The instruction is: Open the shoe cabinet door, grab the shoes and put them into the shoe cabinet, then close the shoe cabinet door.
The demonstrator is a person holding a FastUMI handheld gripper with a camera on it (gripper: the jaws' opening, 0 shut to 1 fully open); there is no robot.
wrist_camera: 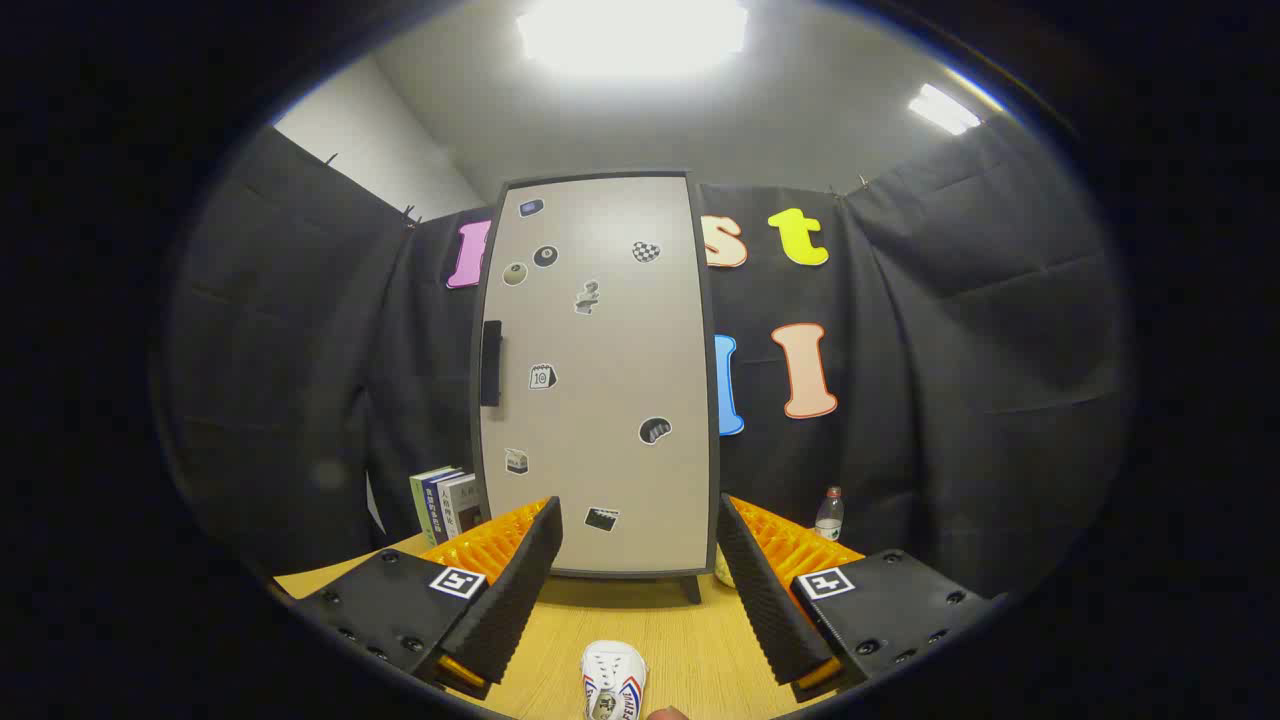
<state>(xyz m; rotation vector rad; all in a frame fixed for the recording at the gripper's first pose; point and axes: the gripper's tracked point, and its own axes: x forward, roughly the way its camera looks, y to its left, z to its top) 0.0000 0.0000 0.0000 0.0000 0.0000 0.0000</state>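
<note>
Shoe (pixel 613 683) lies between parted jaws, cabinet (pixel 600 380) beyond.

A staged recording booth, likely in a lab rather than a home: black cloth walls (pixel 950 330) clipped up around a wooden bench (pixel 690 640), ceiling panel lights (pixel 632 35) overhead, and a sticker-covered shoe cabinet (pixel 600 380) as prop.
</note>
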